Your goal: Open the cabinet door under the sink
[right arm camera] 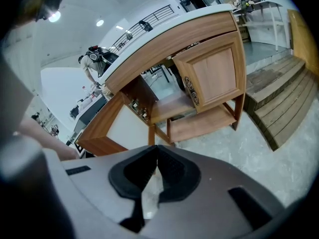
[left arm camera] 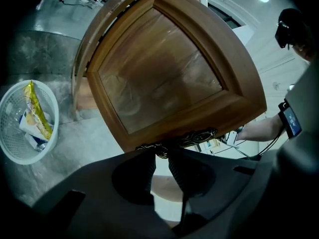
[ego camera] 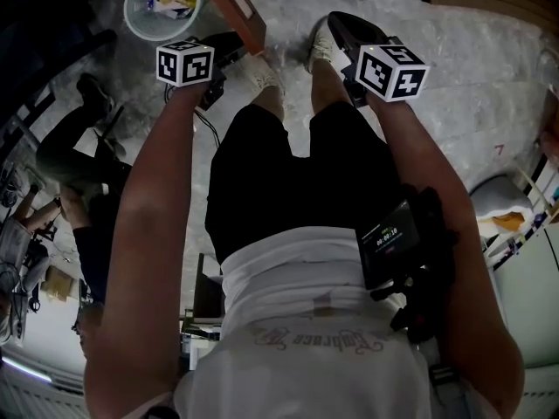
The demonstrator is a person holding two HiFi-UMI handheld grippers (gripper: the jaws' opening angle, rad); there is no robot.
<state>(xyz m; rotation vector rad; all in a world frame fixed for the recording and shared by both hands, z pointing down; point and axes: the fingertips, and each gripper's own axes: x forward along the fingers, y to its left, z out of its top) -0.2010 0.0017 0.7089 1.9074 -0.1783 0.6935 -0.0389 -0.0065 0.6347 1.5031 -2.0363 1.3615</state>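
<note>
The wooden panelled cabinet door (left arm camera: 164,68) fills the left gripper view, swung out from the cabinet. An ornate metal handle (left arm camera: 187,137) runs along its near edge. My left gripper (left arm camera: 160,154) is shut on the handle's small ring, one pad on each side. In the head view the left gripper (ego camera: 225,52) sits against the door's brown edge (ego camera: 234,5). My right gripper (right arm camera: 155,156) is shut on nothing and points at the cabinet (right arm camera: 174,44) from a distance. There the open door (right arm camera: 112,128) shows its pale inner face, and the second door (right arm camera: 215,73) hangs at the right.
A white mesh waste basket (left arm camera: 25,123) with wrappers stands on the grey floor left of the door. Wooden steps (right arm camera: 279,101) rise right of the cabinet. A person (right arm camera: 92,59) stands behind the counter. Another person (ego camera: 74,155) crouches at the left of the head view.
</note>
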